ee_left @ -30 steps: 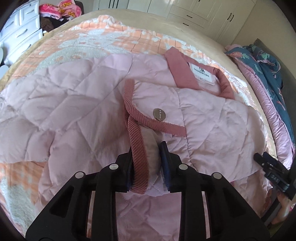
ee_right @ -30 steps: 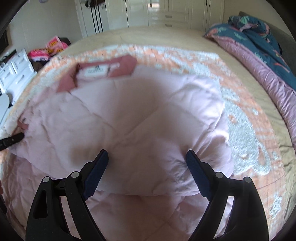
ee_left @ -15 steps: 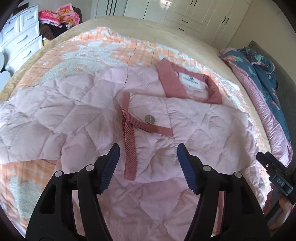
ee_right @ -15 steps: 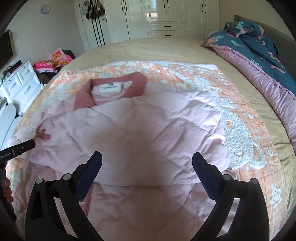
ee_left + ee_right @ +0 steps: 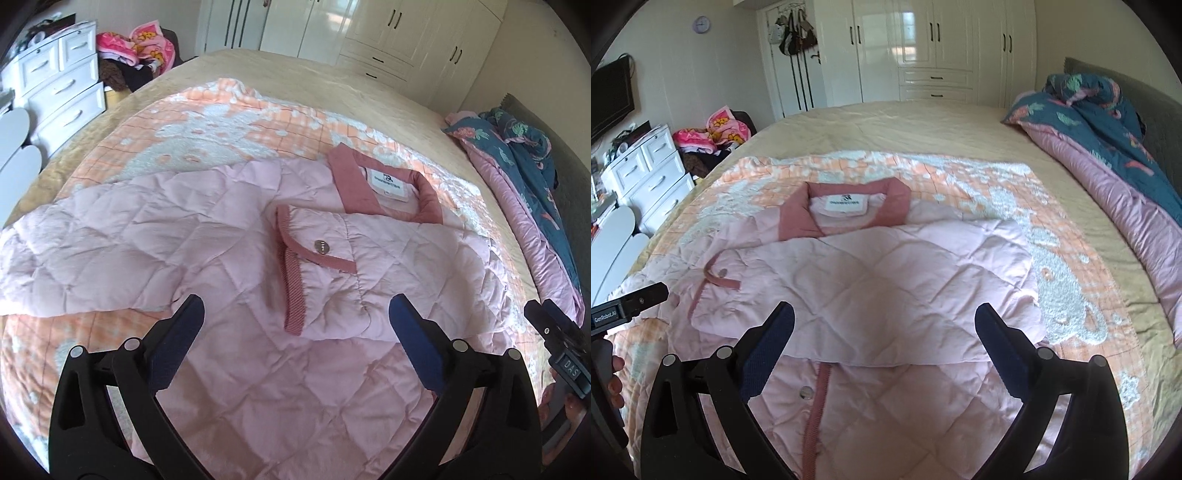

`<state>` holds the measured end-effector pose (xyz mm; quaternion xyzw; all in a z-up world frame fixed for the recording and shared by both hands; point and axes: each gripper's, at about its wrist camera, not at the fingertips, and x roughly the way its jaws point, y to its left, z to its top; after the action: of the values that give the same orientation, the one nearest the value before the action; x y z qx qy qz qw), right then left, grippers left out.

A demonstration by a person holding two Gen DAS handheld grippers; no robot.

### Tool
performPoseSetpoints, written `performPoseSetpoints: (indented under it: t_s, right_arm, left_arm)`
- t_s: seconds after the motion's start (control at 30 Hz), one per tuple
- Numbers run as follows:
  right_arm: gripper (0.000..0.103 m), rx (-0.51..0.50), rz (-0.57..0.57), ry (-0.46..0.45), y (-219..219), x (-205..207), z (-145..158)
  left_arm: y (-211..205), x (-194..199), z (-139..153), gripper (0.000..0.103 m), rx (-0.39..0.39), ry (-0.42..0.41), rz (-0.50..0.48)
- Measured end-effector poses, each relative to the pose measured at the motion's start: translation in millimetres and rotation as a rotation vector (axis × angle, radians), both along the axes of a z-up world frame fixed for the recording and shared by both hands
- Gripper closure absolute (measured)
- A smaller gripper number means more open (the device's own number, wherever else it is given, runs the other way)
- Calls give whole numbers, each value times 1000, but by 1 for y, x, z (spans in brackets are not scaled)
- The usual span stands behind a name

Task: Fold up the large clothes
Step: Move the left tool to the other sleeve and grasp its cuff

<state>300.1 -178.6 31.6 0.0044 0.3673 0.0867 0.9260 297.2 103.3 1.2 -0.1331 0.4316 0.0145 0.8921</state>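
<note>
A pink quilted jacket (image 5: 240,387) lies front up on the bed, its dark pink collar (image 5: 354,177) at the far end. One sleeve (image 5: 406,266) is folded across the chest, and its ribbed cuff (image 5: 293,280) lies flat. My left gripper (image 5: 295,310) hovers above the cuff; its jaws are opening with nothing between them. In the right wrist view the same jacket (image 5: 905,406) and folded sleeve (image 5: 886,273) lie below my right gripper (image 5: 884,314), which is open, empty and clear of the cloth.
An orange and white blanket (image 5: 221,122) lies under the jacket on a beige bedspread (image 5: 923,125). A teal and pink duvet (image 5: 1108,147) is bunched along the right side. White drawers (image 5: 62,88) and a heap of clothes (image 5: 140,51) stand left of the bed.
My left gripper let go of the ribbed cuff, opened wide and pulled up and back. The right gripper also rose and widened a little. The sleeve stays across the chest.
</note>
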Motion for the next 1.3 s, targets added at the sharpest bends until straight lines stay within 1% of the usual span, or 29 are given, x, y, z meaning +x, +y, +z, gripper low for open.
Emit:
performPoseSetpoints:
  t_s: [0.23, 0.33, 0.73, 1.1, 1.3]
  right_arm:
    - [5, -29, 49, -41, 30, -12, 17]
    - [5, -36, 72, -55, 43, -16, 23]
    - [5, -77, 177, -111, 107, -35, 42]
    - [5, -92, 265, -126, 160, -43, 46]
    - [5, -75, 315, -127, 187, -45, 46]
  left_arm:
    - [16, -14, 6, 9, 16, -15, 34]
    - [27, -20, 8, 9, 5, -21, 49]
    - [64, -39, 16, 9, -1, -42, 107]
    - [102, -55, 16, 9, 7, -48, 179]
    - [129, -65, 7, 9, -6, -22, 241]
